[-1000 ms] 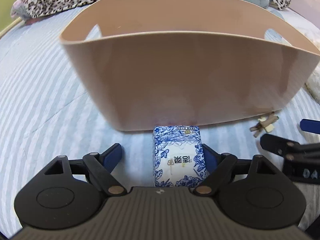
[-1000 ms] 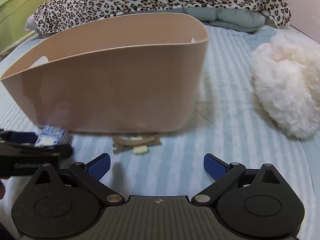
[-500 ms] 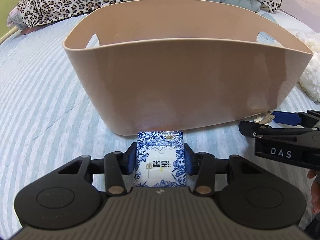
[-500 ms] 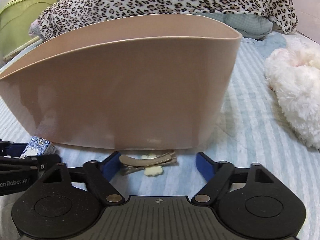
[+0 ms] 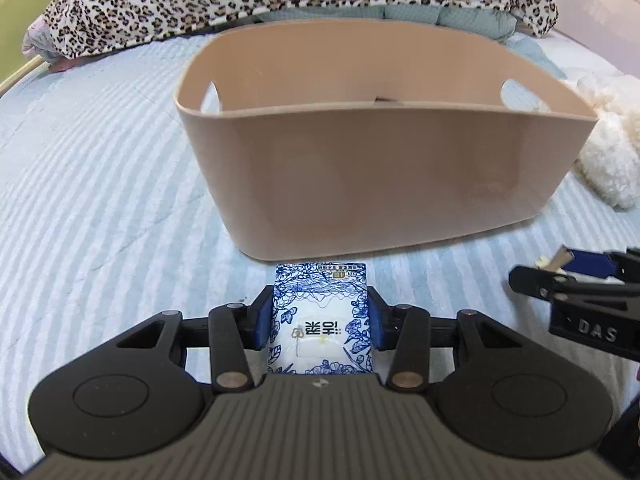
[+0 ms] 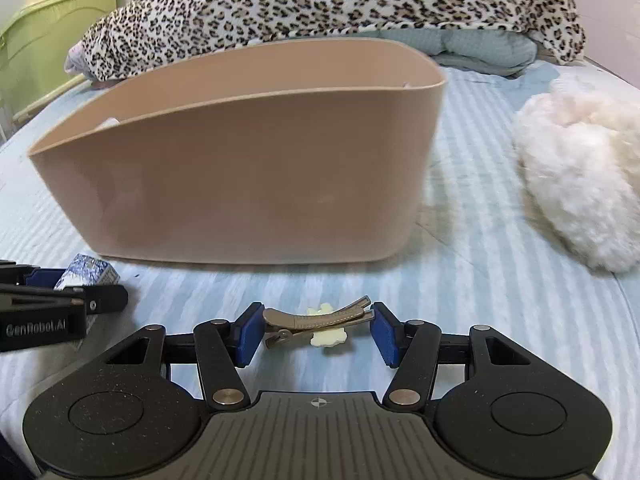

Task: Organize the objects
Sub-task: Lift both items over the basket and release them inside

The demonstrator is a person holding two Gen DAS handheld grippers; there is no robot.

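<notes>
A tan plastic basket (image 5: 380, 184) stands on the striped bed; it also shows in the right wrist view (image 6: 248, 184). My left gripper (image 5: 320, 322) is shut on a blue-and-white floral tissue pack (image 5: 322, 312), held in front of the basket's near wall; the pack also shows in the right wrist view (image 6: 90, 270). My right gripper (image 6: 318, 330) is shut on a metal hair clip (image 6: 320, 318) with a pale yellow flower, held endwise between the blue pads. The right gripper also shows at the right edge of the left wrist view (image 5: 576, 276).
A white fluffy toy (image 6: 584, 184) lies right of the basket. A leopard-print blanket (image 6: 320, 4) and a teal quilt (image 6: 480, 48) are piled behind it. A green bin (image 6: 44, 44) stands at far left. The blue-striped bedsheet (image 5: 100, 200) surrounds everything.
My left gripper closed on the tissue pack and drew back and up from the basket. My right gripper came down around the hair clip, closed on it and pulled back.
</notes>
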